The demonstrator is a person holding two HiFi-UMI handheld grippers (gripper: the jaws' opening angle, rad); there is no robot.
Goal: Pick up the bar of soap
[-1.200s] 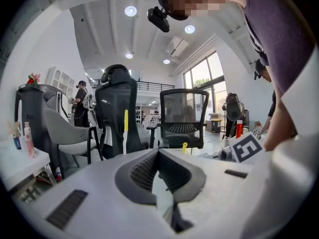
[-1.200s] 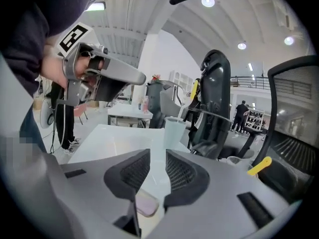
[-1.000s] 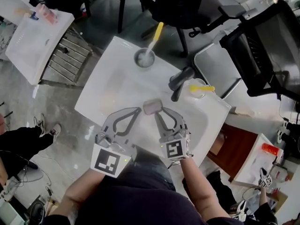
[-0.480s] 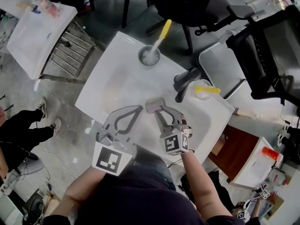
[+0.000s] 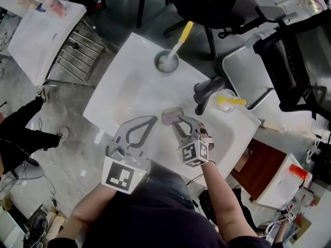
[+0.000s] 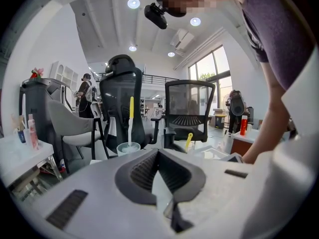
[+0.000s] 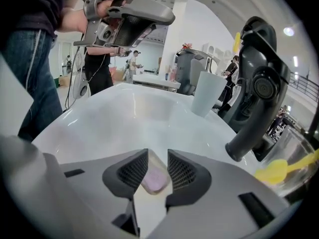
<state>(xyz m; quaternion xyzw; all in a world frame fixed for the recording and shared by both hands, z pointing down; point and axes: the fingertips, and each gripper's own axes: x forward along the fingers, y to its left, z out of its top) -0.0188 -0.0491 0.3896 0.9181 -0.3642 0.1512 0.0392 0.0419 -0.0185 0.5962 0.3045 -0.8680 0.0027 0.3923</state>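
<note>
The pale pink bar of soap [image 5: 170,115] lies in the white sink [image 5: 124,76], in front of the dark faucet [image 5: 206,91]. My right gripper [image 5: 179,121] reaches down over it. In the right gripper view the soap [image 7: 154,177] sits between the ribbed pads [image 7: 133,169], whose jaws have just been opening; they stand a little apart from it. My left gripper [image 5: 153,120] hovers to the left of the soap, shut on nothing. Its joined tips [image 6: 158,153] show in the left gripper view.
A cup with a yellow toothbrush [image 5: 167,61] stands at the sink's far rim. A second cup with a yellow brush [image 5: 226,100] stands right of the faucet [image 7: 254,93]. Black office chairs [image 5: 295,50] and a white side table [image 5: 41,35] surround the sink.
My right gripper has come down and forward over the soap, and its jaws now stand wider around it. The soap and the left gripper have stayed where they were.
</note>
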